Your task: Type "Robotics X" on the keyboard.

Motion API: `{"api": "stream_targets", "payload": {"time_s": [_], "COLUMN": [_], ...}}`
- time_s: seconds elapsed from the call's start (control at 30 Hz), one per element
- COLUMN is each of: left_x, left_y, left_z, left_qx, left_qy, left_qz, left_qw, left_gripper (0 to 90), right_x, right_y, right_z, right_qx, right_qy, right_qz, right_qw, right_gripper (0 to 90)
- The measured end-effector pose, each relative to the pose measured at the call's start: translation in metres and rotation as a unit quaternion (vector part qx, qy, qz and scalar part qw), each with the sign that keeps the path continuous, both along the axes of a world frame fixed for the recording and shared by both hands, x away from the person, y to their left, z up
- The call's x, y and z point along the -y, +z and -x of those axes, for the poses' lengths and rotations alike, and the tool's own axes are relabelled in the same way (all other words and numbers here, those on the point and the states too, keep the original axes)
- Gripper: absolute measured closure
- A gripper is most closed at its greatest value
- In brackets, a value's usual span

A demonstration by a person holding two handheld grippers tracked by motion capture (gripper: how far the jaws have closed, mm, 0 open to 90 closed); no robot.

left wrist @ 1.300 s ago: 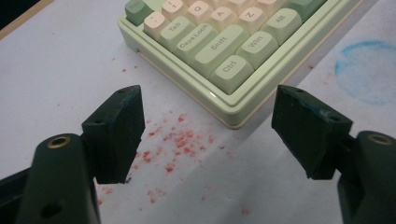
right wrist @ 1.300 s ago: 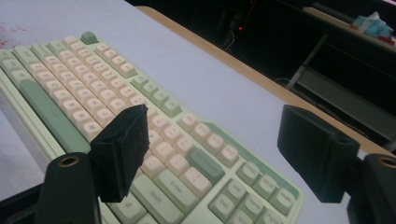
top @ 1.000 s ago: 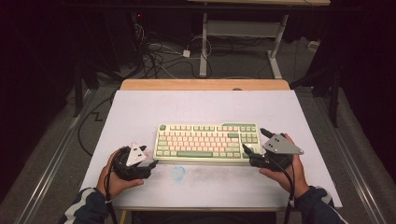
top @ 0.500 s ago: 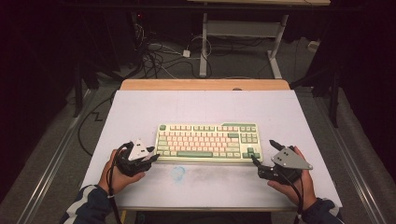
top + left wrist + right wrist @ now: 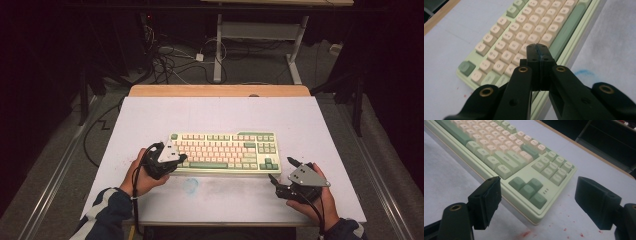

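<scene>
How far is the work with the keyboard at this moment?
Done: the left hand-held gripper has just closed its jaws, with nothing between them, and it hovers over the left keys of the keyboard. In hand: those shut tips point at the keys, perhaps to press one. Left: the right hand-held gripper is open near the keyboard's right front corner and grips nothing; the keyboard lies flat on the table.

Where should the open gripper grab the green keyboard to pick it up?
Probably by its near right corner. The keyboard lies flat and is too long to span, but that low, thin corner already sits between the right gripper's open jaws. Come in from the right end, level with the table, pinching front and back edges.
</scene>
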State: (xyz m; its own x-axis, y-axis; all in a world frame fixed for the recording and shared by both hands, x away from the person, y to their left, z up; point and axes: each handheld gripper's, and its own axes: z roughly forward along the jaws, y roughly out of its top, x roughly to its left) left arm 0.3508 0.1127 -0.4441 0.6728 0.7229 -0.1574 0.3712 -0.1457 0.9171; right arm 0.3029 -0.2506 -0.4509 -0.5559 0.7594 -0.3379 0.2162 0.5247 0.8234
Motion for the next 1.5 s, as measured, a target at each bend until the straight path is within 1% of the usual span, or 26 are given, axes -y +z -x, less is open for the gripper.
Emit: {"api": "stream_targets", "payload": {"time_s": [0.07, 0.17, 0.2, 0.27, 0.3, 0.4, 0.47, 0.5, 0.57, 0.63, 0.67, 0.7, 0.77, 0.93, 1.0, 1.1, 1.17, 1.2, 1.27, 1.33, 1.37, 1.4, 1.47, 1.5], "left_x": [0.008, 0.019, 0.022, 0.027, 0.030, 0.039, 0.044, 0.047, 0.054, 0.056, 0.058, 0.059, 0.060, 0.064, 0.066, 0.068, 0.069, 0.069, 0.068, 0.069, 0.069, 0.069, 0.069, 0.067], "left_y": [-0.001, -0.003, -0.004, -0.005, -0.005, -0.006, -0.007, -0.008, -0.012, -0.013, -0.014, -0.015, -0.015, -0.017, -0.019, -0.021, -0.021, -0.021, -0.021, -0.022, -0.025, -0.025, -0.024, -0.020], "left_z": [-0.004, -0.010, -0.011, -0.015, -0.016, -0.019, -0.021, -0.022, -0.024, -0.024, -0.025, -0.025, -0.026, -0.026, -0.027, -0.027, -0.028, -0.028, -0.028, -0.029, -0.029, -0.029, -0.028, -0.027], "left_qx": [-0.005, -0.009, -0.008, -0.014, -0.014, -0.016, -0.017, -0.020, -0.022, -0.023, -0.023, -0.024, -0.029, -0.032, -0.034, -0.029, -0.031, -0.029, -0.032, -0.033, -0.031, -0.031, -0.024, -0.017], "left_qy": [-0.007, -0.014, -0.015, -0.021, -0.021, -0.027, -0.031, -0.033, -0.037, -0.038, -0.040, -0.040, -0.042, -0.050, -0.050, -0.048, -0.048, -0.047, -0.044, -0.043, -0.042, -0.042, -0.043, -0.041], "left_qz": [-0.005, -0.014, -0.018, -0.020, -0.022, -0.027, -0.029, -0.028, -0.036, -0.037, -0.042, -0.043, -0.038, -0.045, -0.043, -0.052, -0.047, -0.051, -0.046, -0.050, -0.056, -0.056, -0.059, -0.048], "left_qw": [1.0000, 0.9998, 0.9997, 0.9995, 0.9994, 0.9991, 0.9989, 0.9989, 0.9984, 0.9983, 0.9981, 0.9980, 0.9980, 0.9972, 0.9972, 0.9971, 0.9972, 0.9972, 0.9975, 0.9973, 0.9971, 0.9971, 0.9970, 0.9978], "left_gripper": [87.3, 87.3, 87.3, 87.3, 87.3, 87.3, 87.3, 87.3, 87.3, 87.2, 87.2, 87.2, 87.2, 87.2, 87.2, 87.2, 87.2, 87.2, 87.2, 87.2, 87.3, 87.3, 87.1, 86.6], "right_x": [-0.001, -0.001, -0.001, -0.002, -0.003, -0.005, -0.005, -0.005, -0.005, -0.005, -0.006, -0.006, -0.006, -0.006, -0.006, -0.005, -0.005, -0.006, -0.006, -0.006, -0.006, -0.006, -0.006, -0.005], "right_y": [-0.001, 0.000, 0.001, 0.000, -0.001, -0.002, -0.004, -0.004, -0.004, -0.004, -0.004, -0.005, -0.005, -0.006, -0.007, -0.007, -0.007, -0.007, -0.008, -0.008, -0.008, -0.008, -0.007, -0.007], "right_z": [0.001, 0.000, 0.000, -0.001, -0.001, -0.002, -0.003, -0.003, -0.003, -0.004, -0.004, -0.004, -0.004, -0.004, -0.004, -0.005, -0.005, -0.005, -0.005, -0.005, -0.005, -0.004, -0.004, -0.004], "right_qx": [0.002, 0.004, 0.004, 0.004, 0.005, 0.005, 0.002, 0.002, -0.001, -0.001, -0.001, -0.001, -0.003, -0.008, -0.012, -0.013, -0.014, -0.015, -0.015, -0.016, -0.015, -0.015, -0.014, -0.013], "right_qy": [-0.003, -0.008, -0.007, -0.007, -0.005, -0.005, -0.004, -0.004, -0.003, -0.002, -0.003, -0.003, -0.002, 0.007, 0.007, 0.008, 0.009, 0.010, 0.013, 0.014, 0.014, 0.014, 0.013, 0.011], "right_qz": [0.006, 0.001, 0.004, 0.006, 0.012, 0.016, 0.026, 0.026, 0.026, 0.028, 0.031, 0.032, 0.033, 0.033, 0.036, 0.035, 0.036, 0.036, 0.037, 0.036, 0.038, 0.038, 0.037, 0.035], "right_qw": [1.0000, 1.0000, 1.0000, 0.9999, 0.9999, 0.9998, 0.9996, 0.9996, 0.9997, 0.9996, 0.9995, 0.9995, 0.9995, 0.9994, 0.9993, 0.9993, 0.9992, 0.9992, 0.9991, 0.9991, 0.9991, 0.9991, 0.9991, 0.9993], "right_gripper": [22.1, 22.4, 22.4, 22.4, 22.4, 22.4, 22.5, 22.5, 22.8, 22.8, 22.8, 22.8, 22.8, 23.5, 23.7, 24.0, 24.0, 24.0, 24.0, 24.0, 24.0, 24.0, 24.0, 24.0]}}
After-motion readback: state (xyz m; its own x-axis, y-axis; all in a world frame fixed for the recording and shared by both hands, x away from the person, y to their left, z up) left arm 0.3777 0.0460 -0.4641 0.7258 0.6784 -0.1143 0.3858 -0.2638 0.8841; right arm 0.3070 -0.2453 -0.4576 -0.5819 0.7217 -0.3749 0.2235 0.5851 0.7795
